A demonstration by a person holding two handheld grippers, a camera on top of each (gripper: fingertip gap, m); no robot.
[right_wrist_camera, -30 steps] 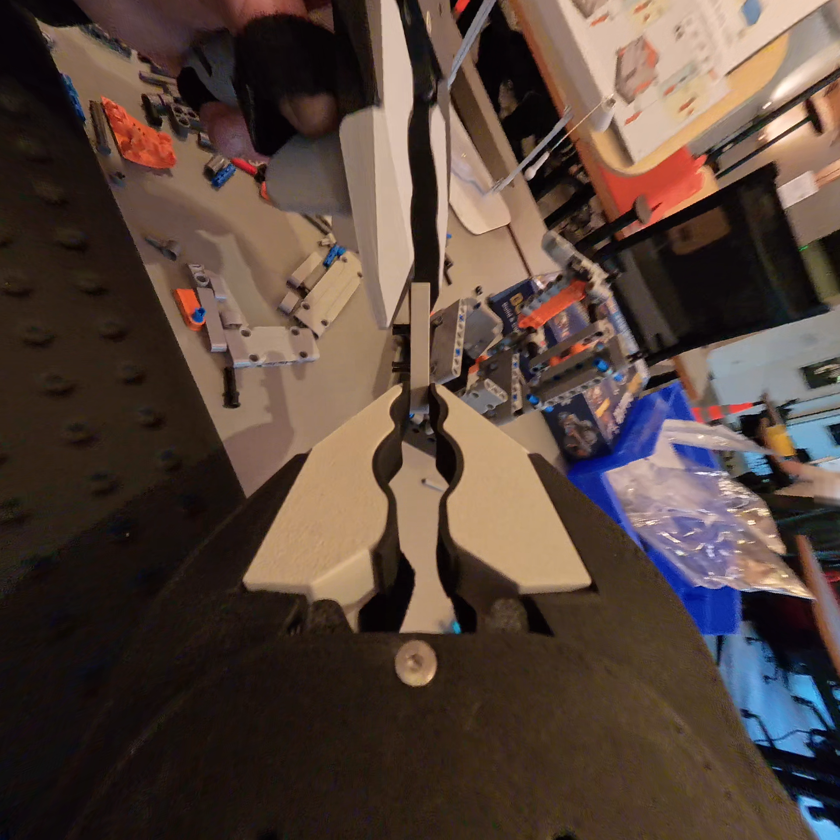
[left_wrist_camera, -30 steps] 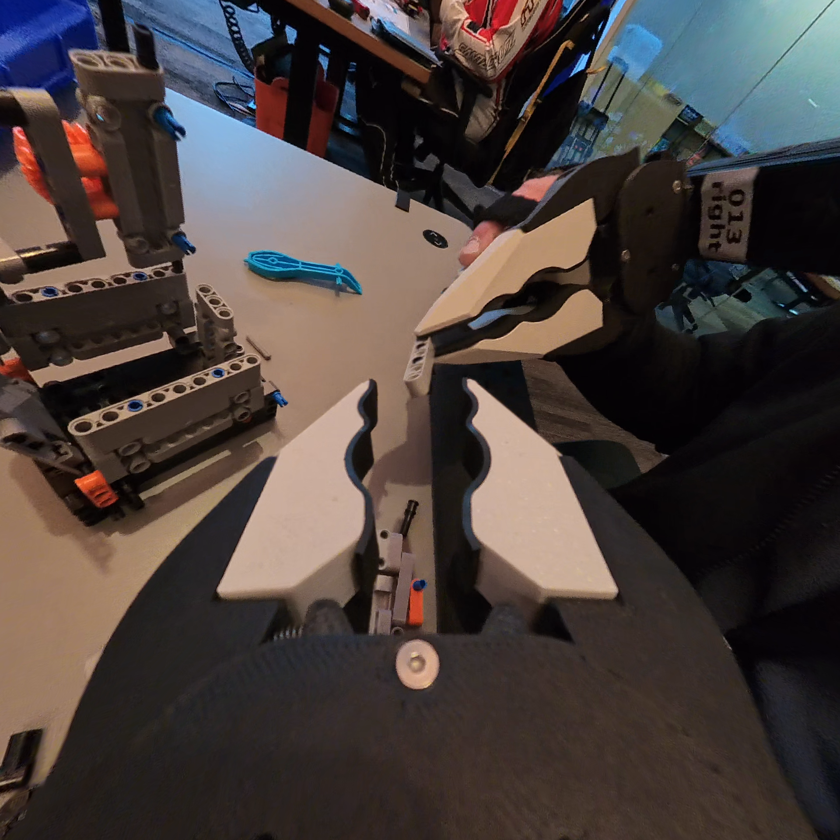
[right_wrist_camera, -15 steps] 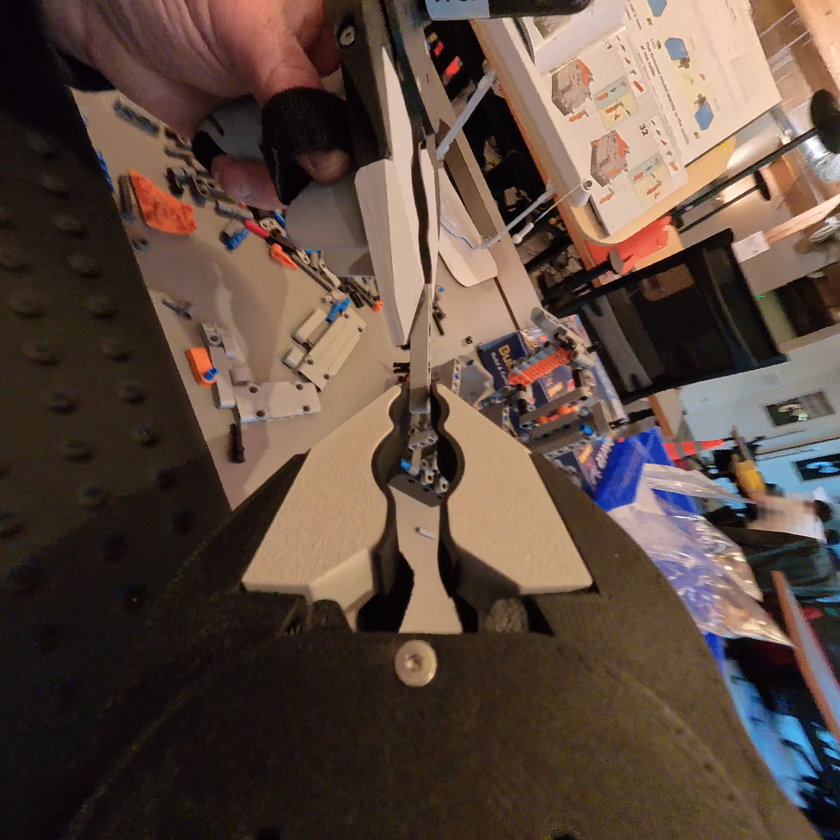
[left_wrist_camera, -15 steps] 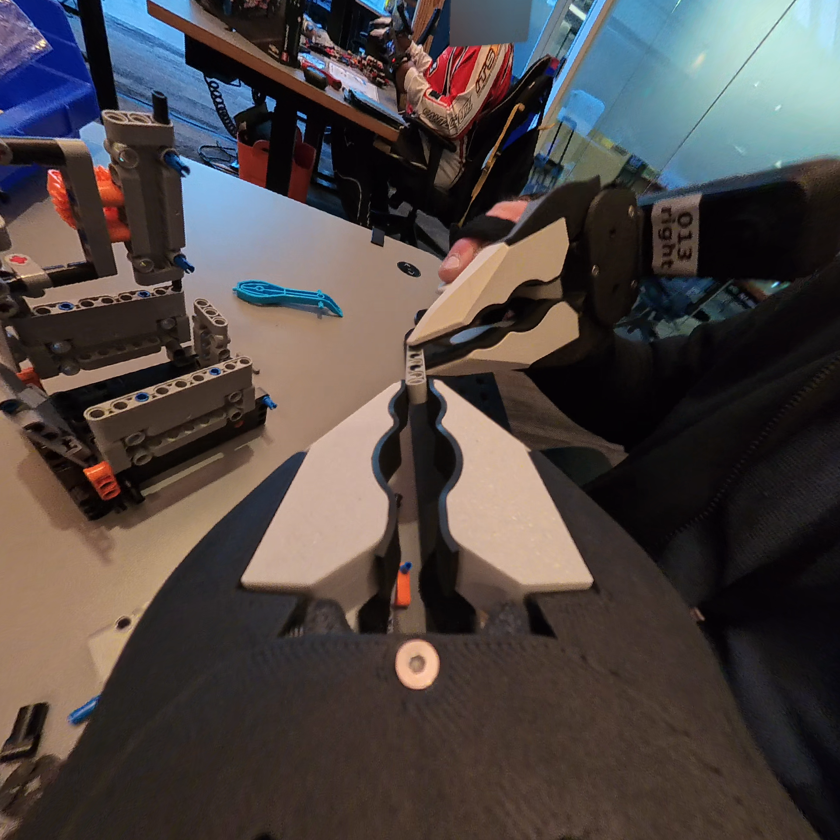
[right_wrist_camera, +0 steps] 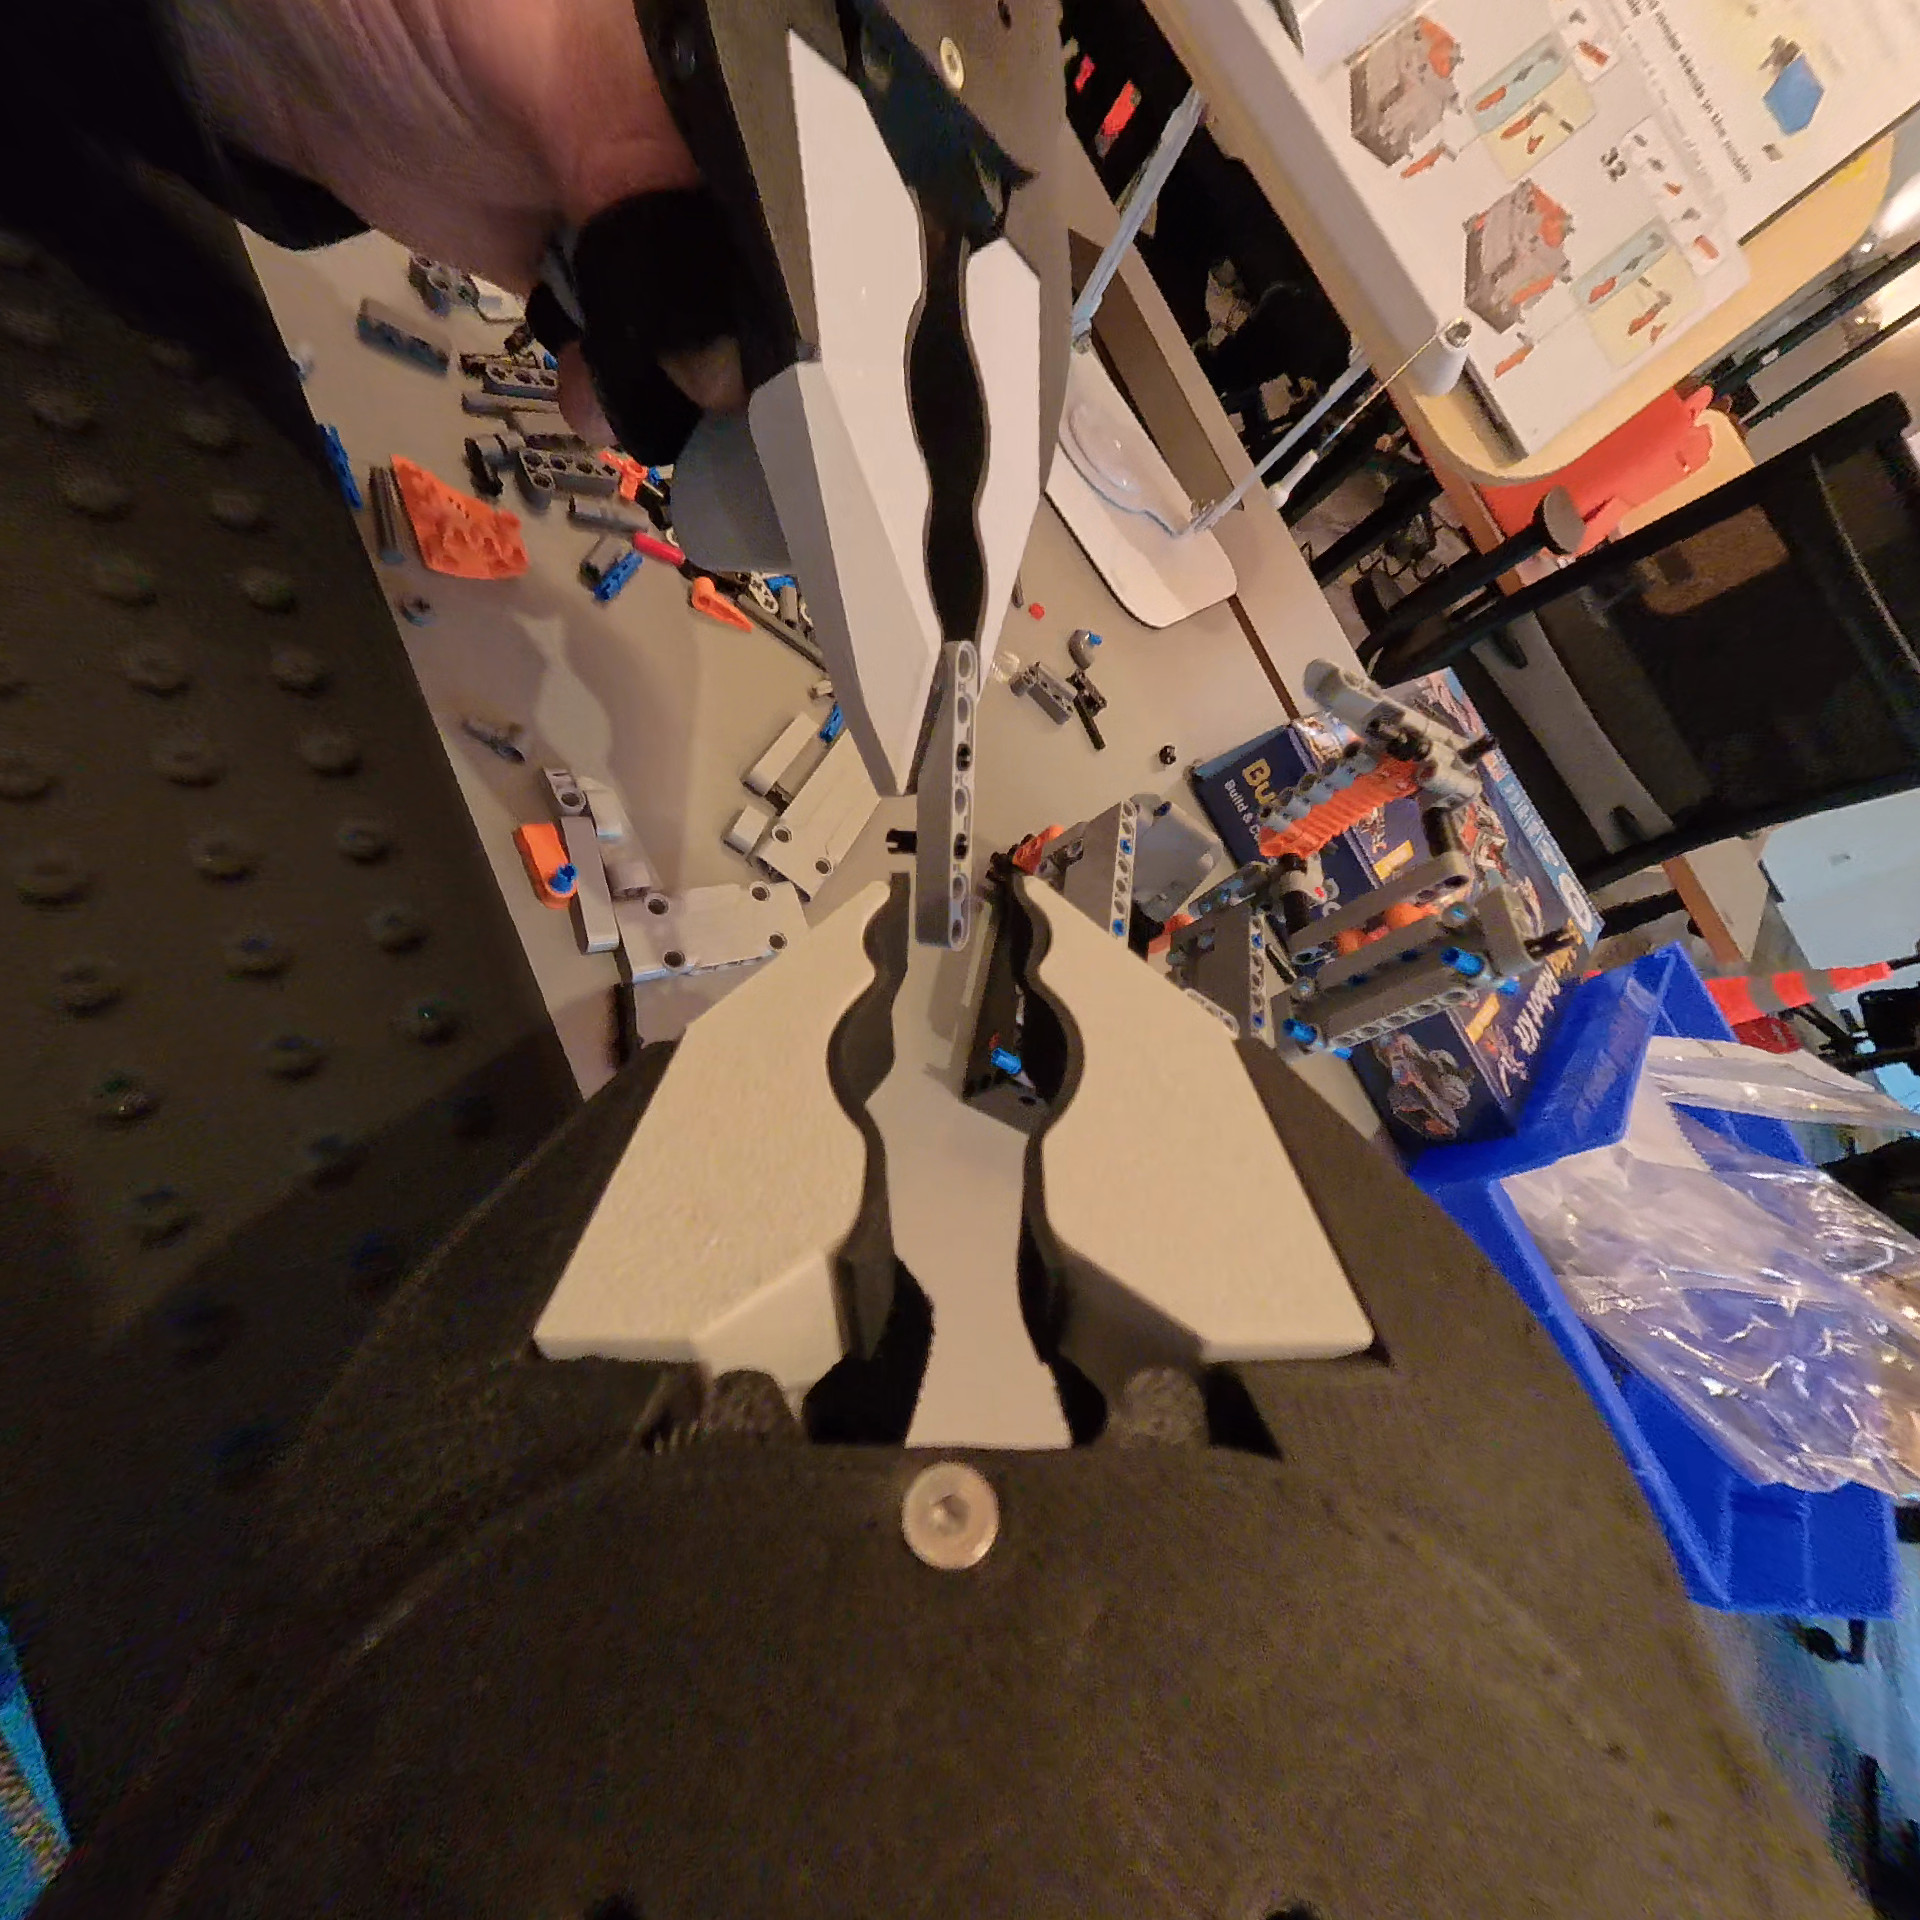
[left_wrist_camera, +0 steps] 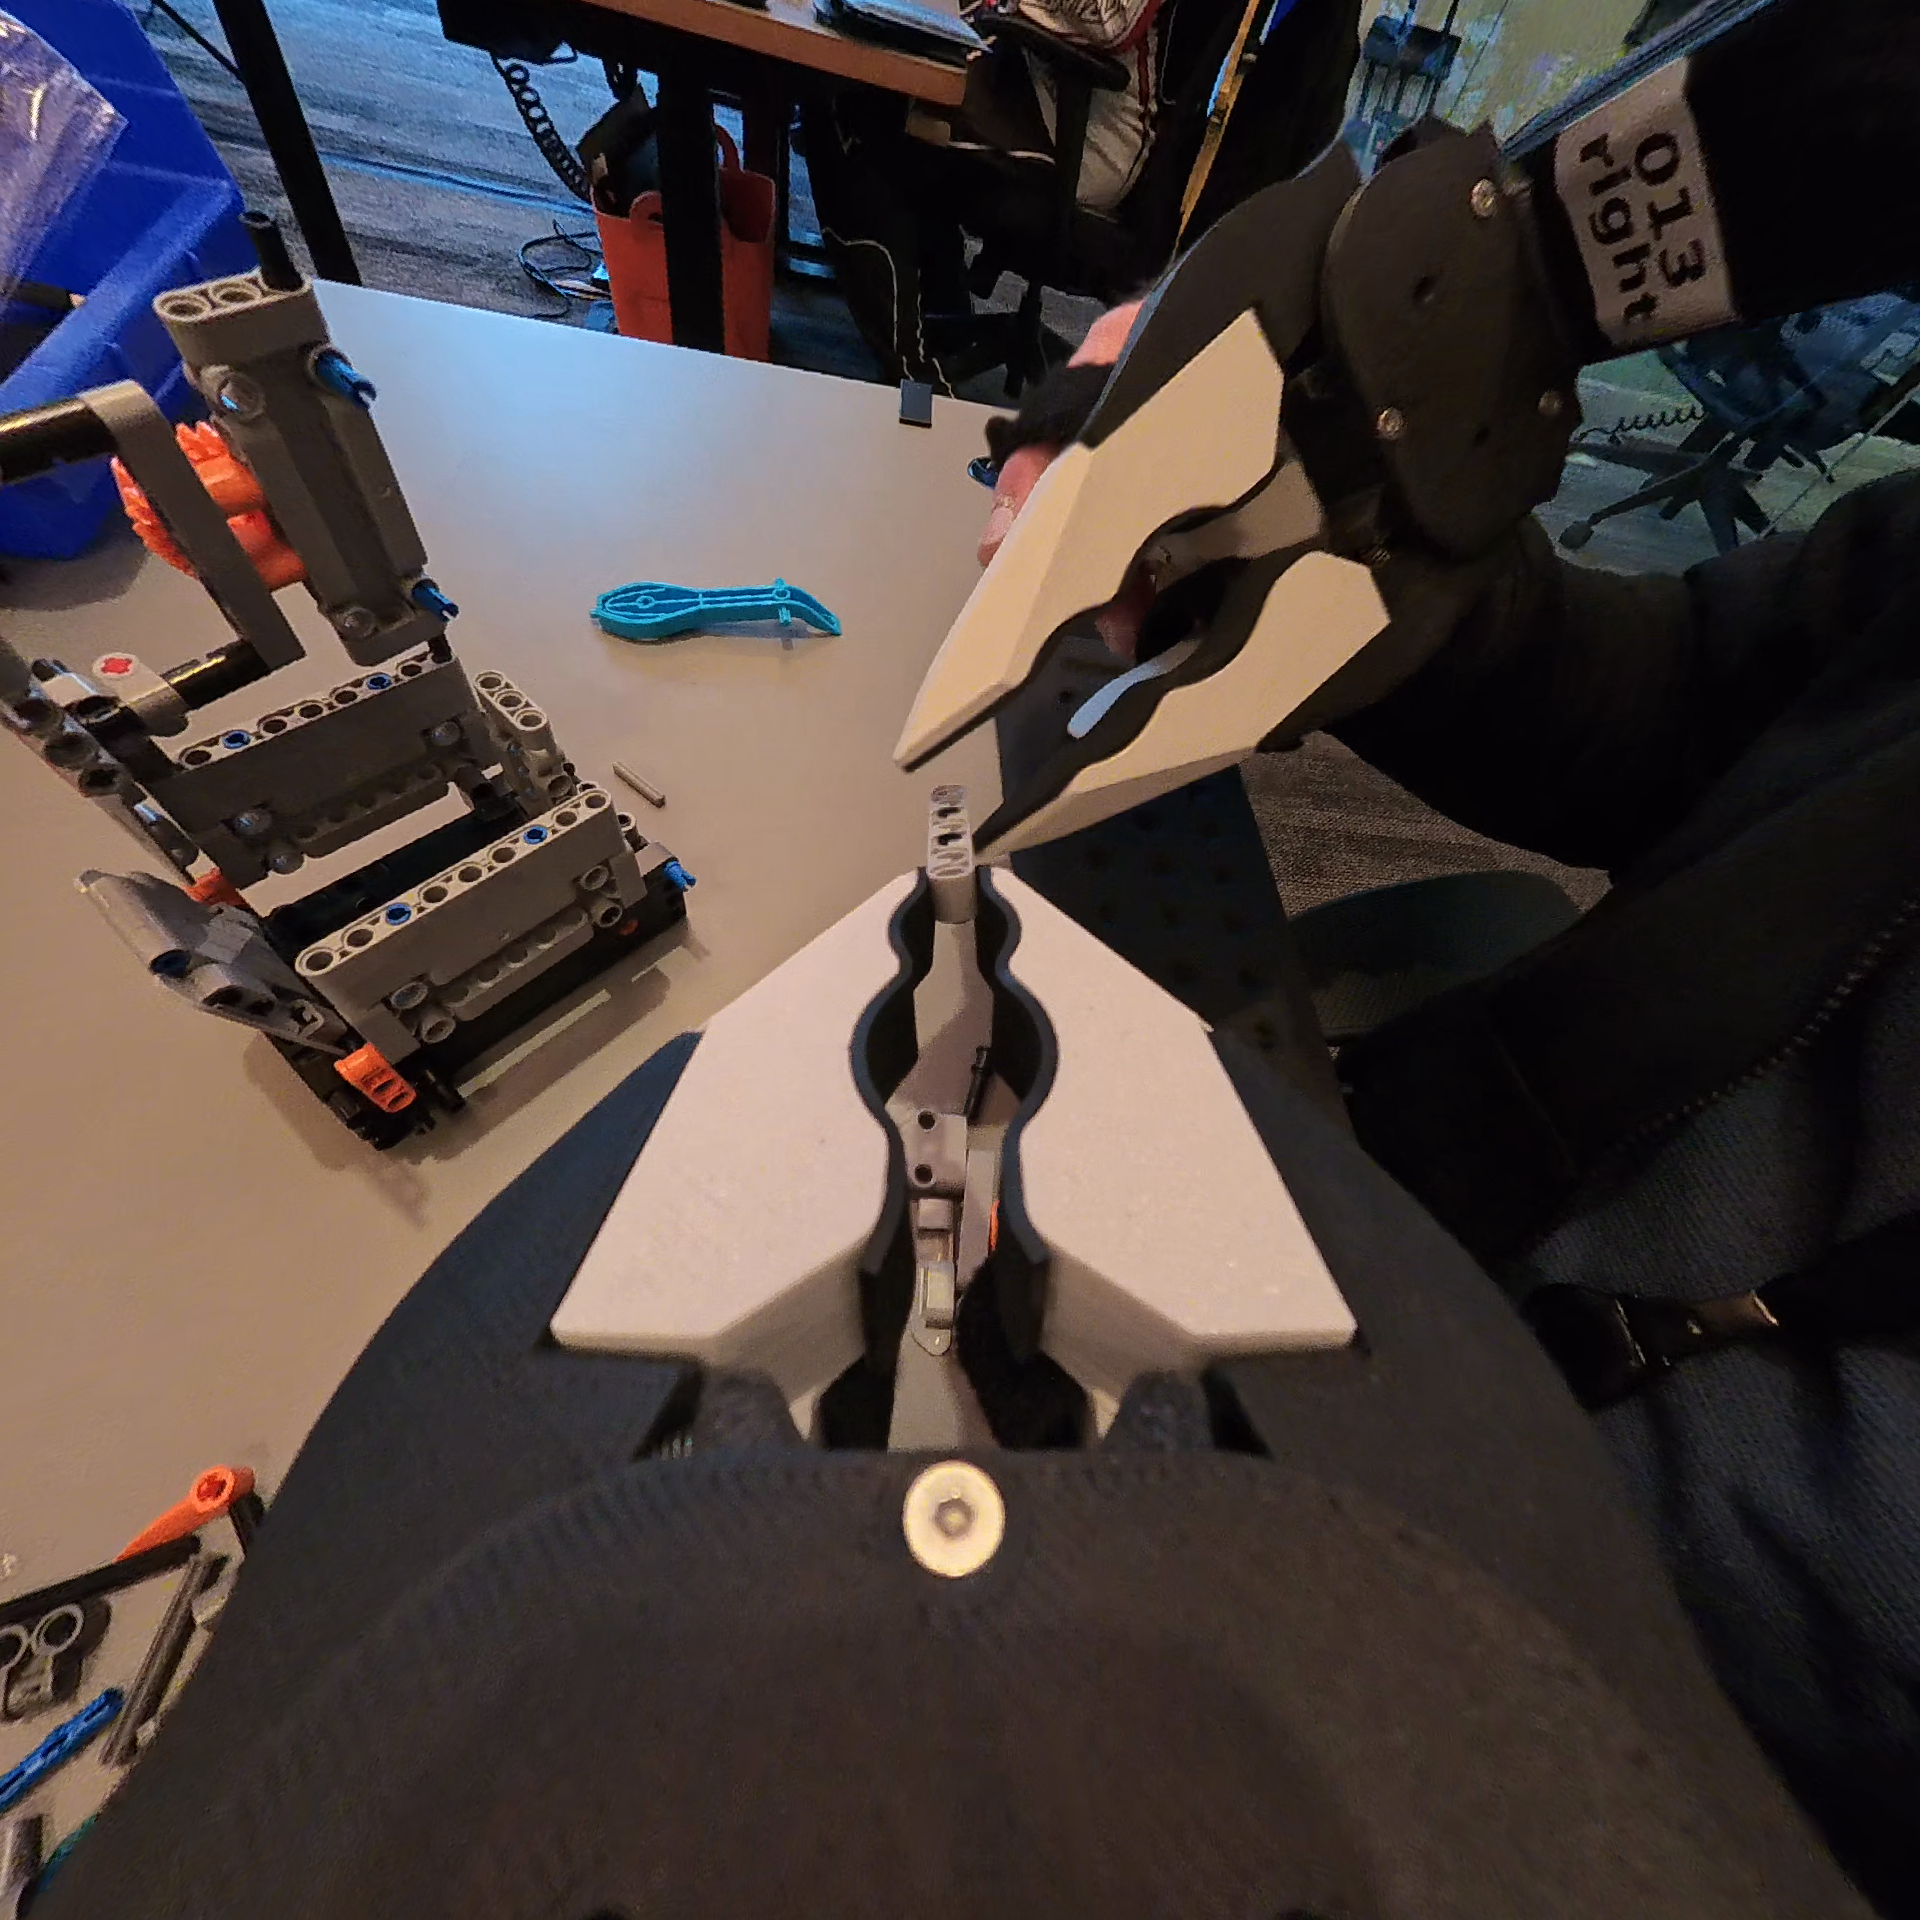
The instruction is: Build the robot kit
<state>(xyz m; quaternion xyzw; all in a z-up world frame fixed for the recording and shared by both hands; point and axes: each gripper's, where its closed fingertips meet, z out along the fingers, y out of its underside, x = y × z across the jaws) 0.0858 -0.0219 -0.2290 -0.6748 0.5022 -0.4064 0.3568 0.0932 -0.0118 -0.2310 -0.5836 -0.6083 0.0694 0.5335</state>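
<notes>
My left gripper (left_wrist_camera: 954, 883) is shut on a grey beam with holes (left_wrist_camera: 951, 831); the beam's end sticks out past its fingertips, above the grey table (left_wrist_camera: 675, 468). My right gripper (left_wrist_camera: 940, 808) comes in from the upper right with its jaws apart around that free end. In the right wrist view the beam (right_wrist_camera: 951, 800) hangs from the shut left gripper (right_wrist_camera: 935, 717) down between the fingertips of my right gripper (right_wrist_camera: 956, 899). There is a gap on the right side, so the right pads do not press on the beam.
A grey, black and orange brick model (left_wrist_camera: 343, 779) stands left of the grippers; a teal tool (left_wrist_camera: 717, 613) and a small grey pin (left_wrist_camera: 637, 782) lie beyond. Loose pieces (right_wrist_camera: 623, 894), a printed box (right_wrist_camera: 1455, 987), a blue bin (right_wrist_camera: 1662, 1299) and an instruction sheet (right_wrist_camera: 1558, 156) surround it. Both grippers' tips are close together, under 4 cm apart.
The right gripper held the beam while the left was open. The left then shut on the beam, and now the right jaws have opened and let it go.
</notes>
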